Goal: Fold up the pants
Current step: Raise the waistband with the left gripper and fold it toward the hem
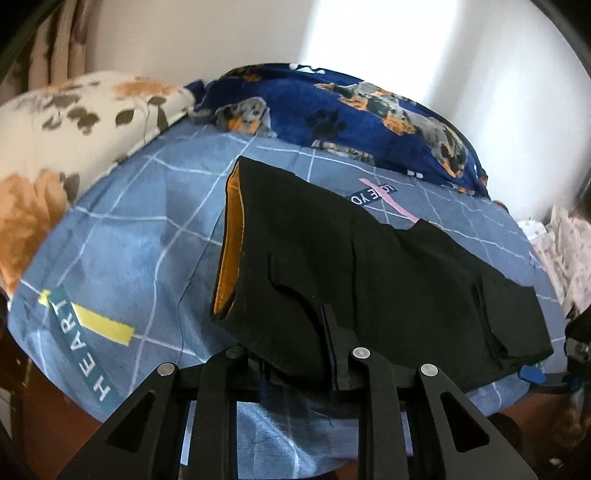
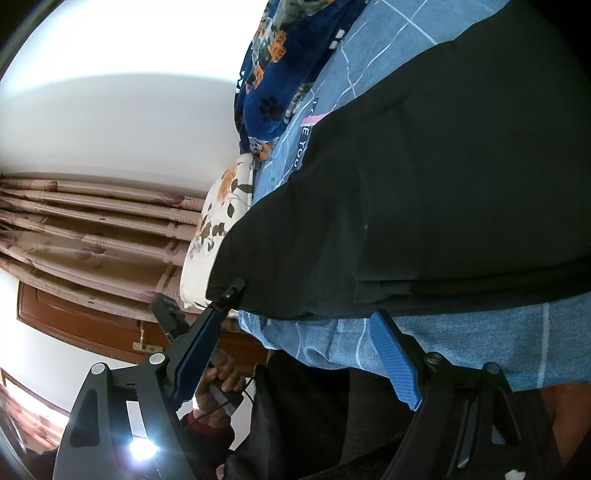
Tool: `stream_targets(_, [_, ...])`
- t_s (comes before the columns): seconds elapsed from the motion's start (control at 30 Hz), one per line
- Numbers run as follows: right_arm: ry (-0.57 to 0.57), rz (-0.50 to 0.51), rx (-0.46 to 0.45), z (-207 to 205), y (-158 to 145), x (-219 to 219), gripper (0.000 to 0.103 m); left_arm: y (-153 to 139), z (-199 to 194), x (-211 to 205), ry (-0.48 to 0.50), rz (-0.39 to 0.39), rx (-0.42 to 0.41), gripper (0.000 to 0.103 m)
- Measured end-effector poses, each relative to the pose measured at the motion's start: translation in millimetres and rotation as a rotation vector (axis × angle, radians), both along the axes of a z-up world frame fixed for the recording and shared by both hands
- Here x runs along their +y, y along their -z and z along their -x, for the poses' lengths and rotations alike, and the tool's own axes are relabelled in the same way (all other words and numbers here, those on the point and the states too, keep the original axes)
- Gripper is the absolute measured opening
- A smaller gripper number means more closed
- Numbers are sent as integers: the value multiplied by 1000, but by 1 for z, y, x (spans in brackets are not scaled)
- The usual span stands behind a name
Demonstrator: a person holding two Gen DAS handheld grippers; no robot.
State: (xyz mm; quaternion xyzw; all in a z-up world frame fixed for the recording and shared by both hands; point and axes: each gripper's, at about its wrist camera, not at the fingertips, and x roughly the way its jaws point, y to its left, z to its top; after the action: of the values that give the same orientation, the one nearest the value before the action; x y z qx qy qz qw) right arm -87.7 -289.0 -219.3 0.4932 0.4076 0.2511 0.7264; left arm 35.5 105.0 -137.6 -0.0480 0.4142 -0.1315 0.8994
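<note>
**Pants pinched on the left, wide jaws on the right**

Fingers first. My left gripper [image 1: 334, 347] is nearly closed, its dark pads pressed on a fold of the black pants [image 1: 351, 266] at their near edge; the cloth rises into the jaws and hides the tips. My right gripper [image 2: 306, 332] stands wide apart: the ribbed blue pads [image 2: 395, 363] are bare, nothing between them. Its fingertips sit just at the hem of the pants [image 2: 443, 184], one beside the corner, the other just below the folded edge. Whether they touch the cloth I cannot tell.

The pants are matte black and soft, layered in flat folds, with a strip of orange lining [image 1: 231, 251] showing along the open left edge. They lie across the middle of the bed sheet [image 1: 140, 236], a blue-grey cotton with thin white grid lines and printed word labels. Beyond them a plush navy blanket [image 1: 332, 99] with dogs and paw prints is bunched at the far side, beside a cream pillow [image 1: 74, 122] with orange flowers. A plain pale wall [image 1: 221, 33] stands behind. Pleated floral curtains [image 2: 92, 229] and brown wood trim [image 2: 81, 321] show in the right wrist view, along with a hand [image 2: 221, 376] on the other gripper's handle.
</note>
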Motion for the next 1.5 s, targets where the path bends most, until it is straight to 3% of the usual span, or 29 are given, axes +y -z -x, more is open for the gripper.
stream_targets(1.23, [-8, -7, -50, -3, -15, 13, 82, -62, 56, -67, 125, -127, -218, 23])
stream_targets(1.5, [-8, -21, -80, -4, -22, 11, 82, -68, 63, -80, 144, -152, -230, 23])
